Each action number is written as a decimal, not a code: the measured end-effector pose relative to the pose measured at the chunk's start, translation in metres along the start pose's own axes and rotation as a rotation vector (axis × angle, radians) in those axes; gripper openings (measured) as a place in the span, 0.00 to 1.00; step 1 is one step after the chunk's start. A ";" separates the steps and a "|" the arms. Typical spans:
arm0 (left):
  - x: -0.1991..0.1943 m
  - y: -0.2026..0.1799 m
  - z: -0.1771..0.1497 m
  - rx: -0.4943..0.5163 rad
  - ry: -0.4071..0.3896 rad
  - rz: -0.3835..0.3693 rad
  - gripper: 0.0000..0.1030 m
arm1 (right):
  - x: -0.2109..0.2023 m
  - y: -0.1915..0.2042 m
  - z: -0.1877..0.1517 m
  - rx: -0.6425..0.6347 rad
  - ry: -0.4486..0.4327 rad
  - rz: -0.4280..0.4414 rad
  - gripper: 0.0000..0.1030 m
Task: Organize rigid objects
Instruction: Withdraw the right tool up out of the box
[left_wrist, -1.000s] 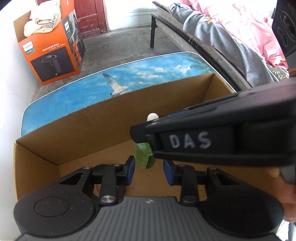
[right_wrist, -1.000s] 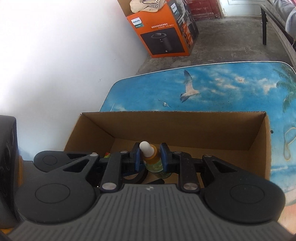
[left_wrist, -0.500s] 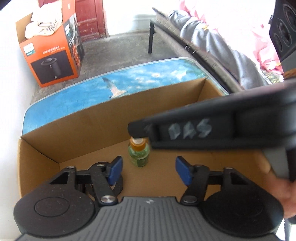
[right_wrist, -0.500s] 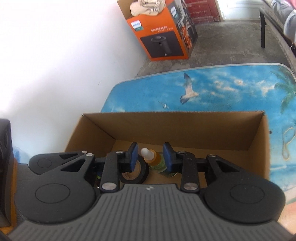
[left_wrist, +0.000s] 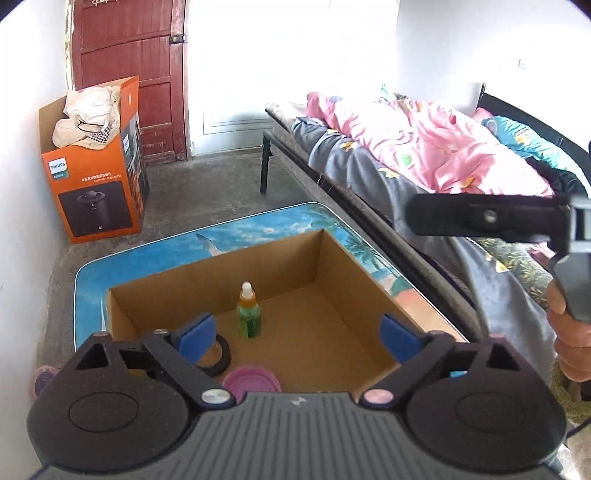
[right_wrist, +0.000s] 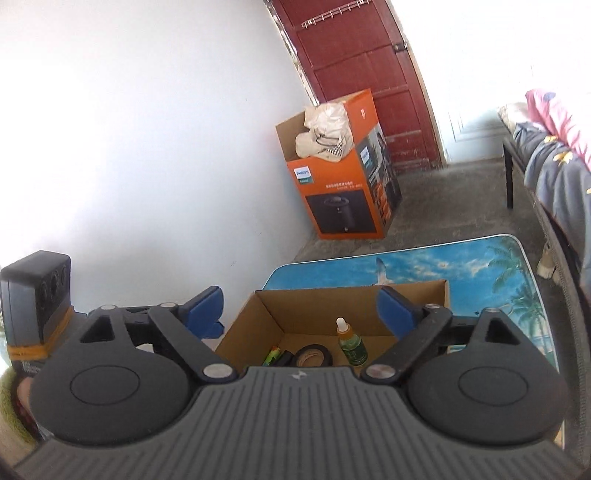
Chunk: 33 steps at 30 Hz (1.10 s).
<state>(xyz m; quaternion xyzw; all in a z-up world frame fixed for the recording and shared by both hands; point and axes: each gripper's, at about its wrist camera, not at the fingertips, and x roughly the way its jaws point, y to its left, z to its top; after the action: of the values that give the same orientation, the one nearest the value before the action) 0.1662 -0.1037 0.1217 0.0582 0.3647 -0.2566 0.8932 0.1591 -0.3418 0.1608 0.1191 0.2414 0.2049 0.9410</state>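
1. Left tool (left_wrist: 297, 332): jaws opening, near full spread, nothing between the pads. Released.
2. Right tool (right_wrist: 301, 308): jaws opening likewise, pads clear of everything; empty.
3. Bottle (left_wrist: 249, 312) stands upright inside the box (left_wrist: 347, 254), on the floor towards the back wall, white dropper cap up. Apart from both tools. Placement reads as done.
4. Other contents: tape roll (right_wrist: 314, 355) just beside the bottle, green item (right_wrist: 271, 356) beside the tape, pink lid (left_wrist: 251, 380) at the near edge. Green item too small to identify.
5. Box sits on the bench (left_wrist: 159, 251); no loose item visible on the bare bench top, though the tool bodies hide the near part.
6. Judgement: step in hand is the retreat after release. To do it well:
   a. Clear both tools upward before going sideways; box walls are tall, easy to snag.
   b. Keep pads away from the bottle; narrow base, tall neck, prob. tips on a light knock.
   c. Keep jaws wide until above the rim.
   d. Keep the tools apart from each other; in the left view the right one passes close above the box.
7. Risk: bottle toppling onto the tape roll. Low if the exit is vertical.
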 end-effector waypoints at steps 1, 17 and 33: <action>-0.008 0.000 -0.008 -0.009 -0.009 -0.007 1.00 | -0.009 0.005 -0.006 -0.020 -0.005 -0.012 0.99; -0.052 0.019 -0.138 -0.282 -0.120 -0.152 1.00 | -0.034 0.056 -0.088 -0.219 0.069 -0.343 0.99; 0.001 -0.034 -0.189 -0.049 -0.164 -0.048 1.00 | 0.032 0.041 -0.159 -0.042 0.152 -0.128 0.99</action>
<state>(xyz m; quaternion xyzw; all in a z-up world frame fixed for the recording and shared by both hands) 0.0328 -0.0785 -0.0134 0.0063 0.2981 -0.2726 0.9148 0.0910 -0.2713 0.0258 0.0678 0.3150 0.1579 0.9334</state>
